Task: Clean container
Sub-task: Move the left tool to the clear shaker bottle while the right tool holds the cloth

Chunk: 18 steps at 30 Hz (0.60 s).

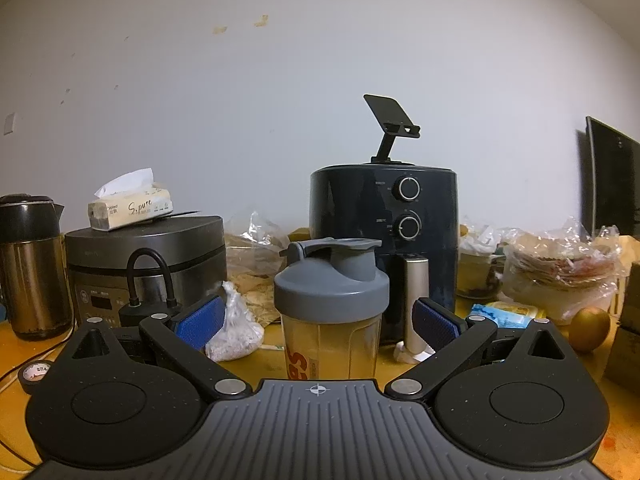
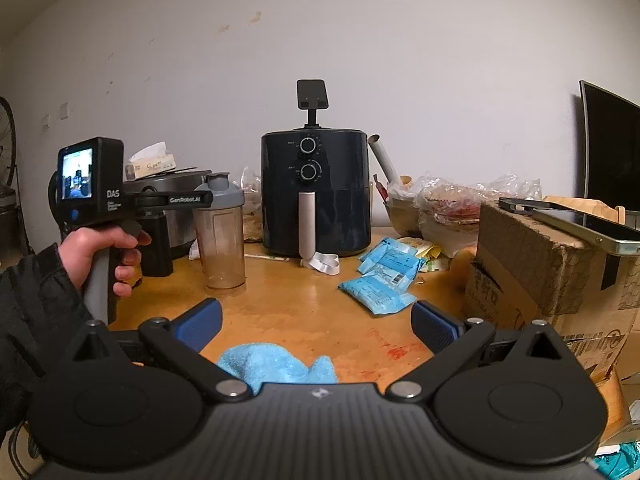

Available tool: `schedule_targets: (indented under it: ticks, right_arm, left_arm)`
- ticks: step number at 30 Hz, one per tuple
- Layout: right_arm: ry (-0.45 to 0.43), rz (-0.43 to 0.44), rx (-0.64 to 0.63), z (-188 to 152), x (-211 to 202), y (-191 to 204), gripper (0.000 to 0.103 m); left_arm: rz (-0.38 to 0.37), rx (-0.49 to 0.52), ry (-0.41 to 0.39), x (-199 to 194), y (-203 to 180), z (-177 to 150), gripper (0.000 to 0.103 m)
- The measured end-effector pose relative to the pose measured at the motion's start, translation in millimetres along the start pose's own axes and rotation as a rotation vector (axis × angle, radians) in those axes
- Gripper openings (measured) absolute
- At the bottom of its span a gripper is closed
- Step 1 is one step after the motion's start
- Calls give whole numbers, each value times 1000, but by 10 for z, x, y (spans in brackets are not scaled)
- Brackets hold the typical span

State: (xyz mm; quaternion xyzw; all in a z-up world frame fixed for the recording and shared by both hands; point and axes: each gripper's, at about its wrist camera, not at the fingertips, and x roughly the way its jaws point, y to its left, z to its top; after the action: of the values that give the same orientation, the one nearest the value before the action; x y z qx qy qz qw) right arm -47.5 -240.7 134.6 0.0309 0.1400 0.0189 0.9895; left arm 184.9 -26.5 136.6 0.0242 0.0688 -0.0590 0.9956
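Shaker bottle (image 1: 331,312): upright on desk (image 2: 312,312), grey lid on
Left claw (image 1: 318,322): spread, flanking bottle, not touching
Right claw (image 2: 318,322): spread over blue cloth (image 2: 276,362)

We see dim, flat indoor light with a cool grey cast — the wall (image 1: 280,80) goes darker toward the corners. Heavy fisheye bending at the edges, black vignette in the upper corners. Soft shadows under the air fryer (image 2: 316,196) — slight grain, no glare, mostly sharp.
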Motion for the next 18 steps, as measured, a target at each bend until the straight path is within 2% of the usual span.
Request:
schedule_targets:
  ticks: [18]
  right_arm:
    - [26, 12, 1, -52, 53, -8, 103]
  left_arm:
    - [-54, -35, 3, 406, 31, -27, 103]
